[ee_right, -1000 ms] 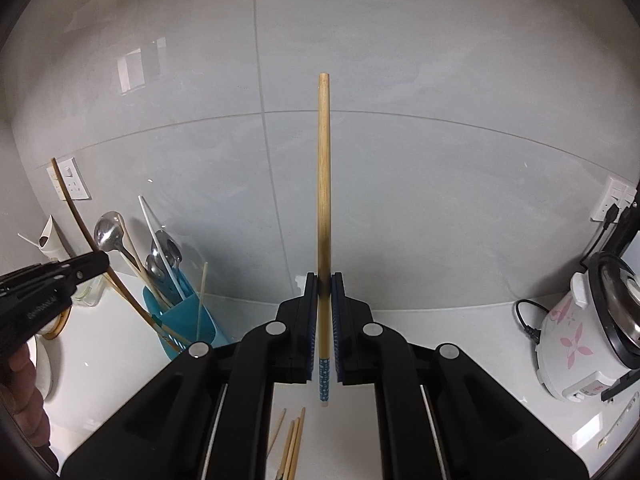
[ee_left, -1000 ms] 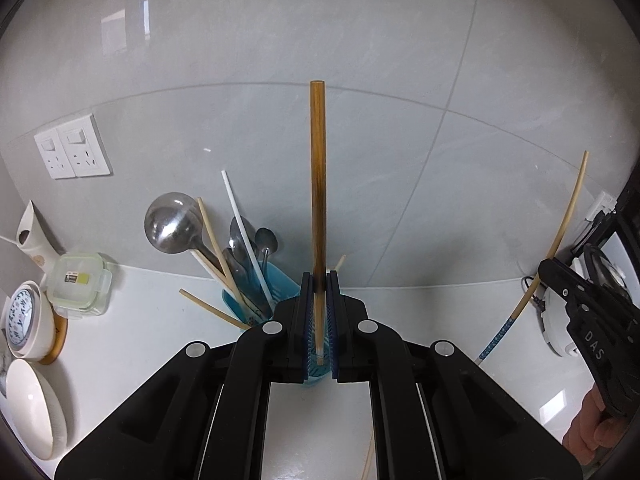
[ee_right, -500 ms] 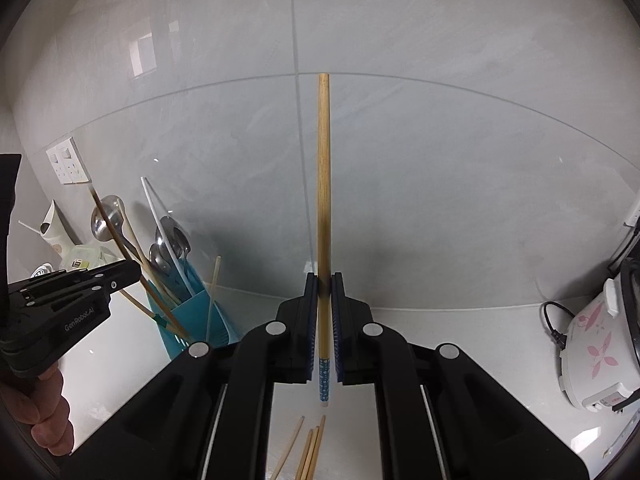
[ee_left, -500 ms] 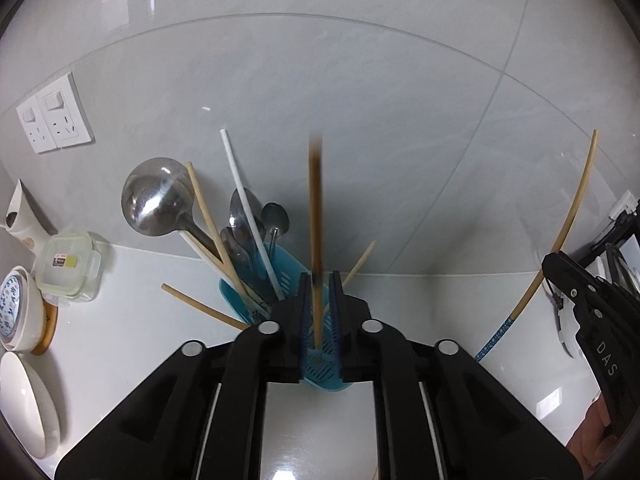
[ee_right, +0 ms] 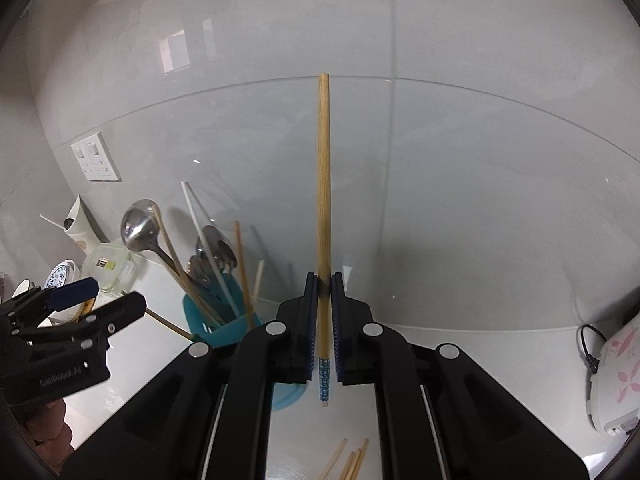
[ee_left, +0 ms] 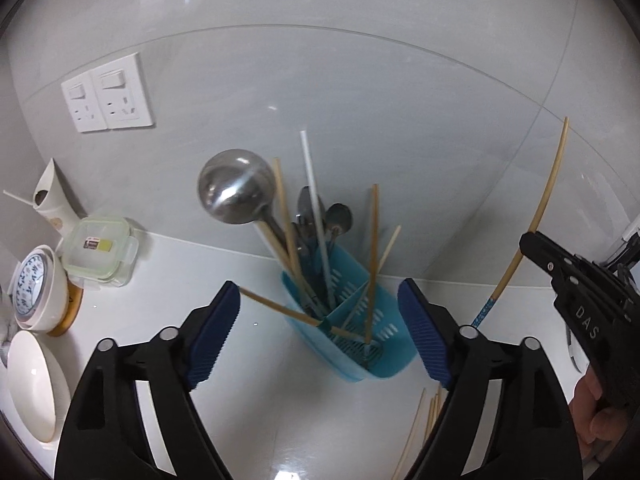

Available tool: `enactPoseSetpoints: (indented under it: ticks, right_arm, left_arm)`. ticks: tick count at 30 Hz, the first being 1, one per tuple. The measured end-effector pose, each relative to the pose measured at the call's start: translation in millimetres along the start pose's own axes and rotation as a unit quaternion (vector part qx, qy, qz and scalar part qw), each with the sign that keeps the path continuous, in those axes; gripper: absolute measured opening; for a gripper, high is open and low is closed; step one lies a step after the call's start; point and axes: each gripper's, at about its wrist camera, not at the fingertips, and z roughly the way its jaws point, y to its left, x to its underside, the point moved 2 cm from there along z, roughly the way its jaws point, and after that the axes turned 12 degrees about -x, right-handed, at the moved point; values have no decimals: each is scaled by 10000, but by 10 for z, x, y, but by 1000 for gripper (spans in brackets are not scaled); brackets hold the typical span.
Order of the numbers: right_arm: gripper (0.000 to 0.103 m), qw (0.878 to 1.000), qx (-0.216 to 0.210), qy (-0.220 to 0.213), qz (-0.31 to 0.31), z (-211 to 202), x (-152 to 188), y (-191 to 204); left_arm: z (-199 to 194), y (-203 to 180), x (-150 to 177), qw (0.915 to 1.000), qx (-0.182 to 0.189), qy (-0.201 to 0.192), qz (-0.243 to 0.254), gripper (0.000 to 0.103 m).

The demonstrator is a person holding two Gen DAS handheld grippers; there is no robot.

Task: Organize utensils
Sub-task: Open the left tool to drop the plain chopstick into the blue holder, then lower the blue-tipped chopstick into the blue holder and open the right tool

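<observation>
My left gripper (ee_left: pixel 320 336) hangs over the blue utensil caddy (ee_left: pixel 308 328), jaws opening wide, nothing pressed between the pads. A brown chopstick (ee_left: pixel 374 256) stands free in the caddy's near compartment. The far compartment holds a steel ladle (ee_left: pixel 236 186), spoons, a white stick and other chopsticks. My right gripper (ee_right: pixel 325 320) is shut on an upright wooden chopstick with a blue patterned tip (ee_right: pixel 323 200), right of the caddy (ee_right: pixel 236 330). In the left wrist view that right gripper (ee_left: pixel 536 248) sits at the right edge with its chopstick (ee_left: pixel 550 192). The left gripper (ee_right: pixel 92 300) shows at the right wrist view's left edge.
Several loose chopsticks (ee_right: pixel 348 464) lie on the white counter near me. A lidded food container (ee_left: pixel 100 252) and bowls (ee_left: pixel 36 384) stand at the left by the wall sockets (ee_left: pixel 108 98). A rice cooker (ee_right: pixel 616 380) stands at the far right. The tiled wall rises right behind the caddy.
The left gripper opened and let go of the brown chopstick, which dropped into the caddy. Both grippers moved closer to the caddy; the right still holds its chopstick.
</observation>
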Motion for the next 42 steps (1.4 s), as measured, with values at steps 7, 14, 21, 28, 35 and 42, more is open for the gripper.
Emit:
enactPoseSetpoints:
  ticks: [7,14,21,28,35,42]
  right_arm:
    - [6,9994,-311,-29,-155,170,-59,240]
    - [6,9983,-516,-12,-261,384,-42,409]
    - [6,9979,-579,-91,-281,408,-110,495]
    - [6,9977,-530,-139,-411,425,-124,572]
    - [6,9978,-475,255,-390,656,134,537]
    - [24,9976,-398,460,-324,686,310,473]
  left_arm:
    - [58,298,92,9997,-183,63,-152,92]
    - [139,520,170,9990,-303,148,-283,96]
    - [169,636,190,9988,-246,205,-382,96]
    - [163,656,151,9989,-214,112,-399,96]
    - [228,634,227,9991,-97,151,-381,97]
    - [262,596,276,9992,-11,175,-370,97]
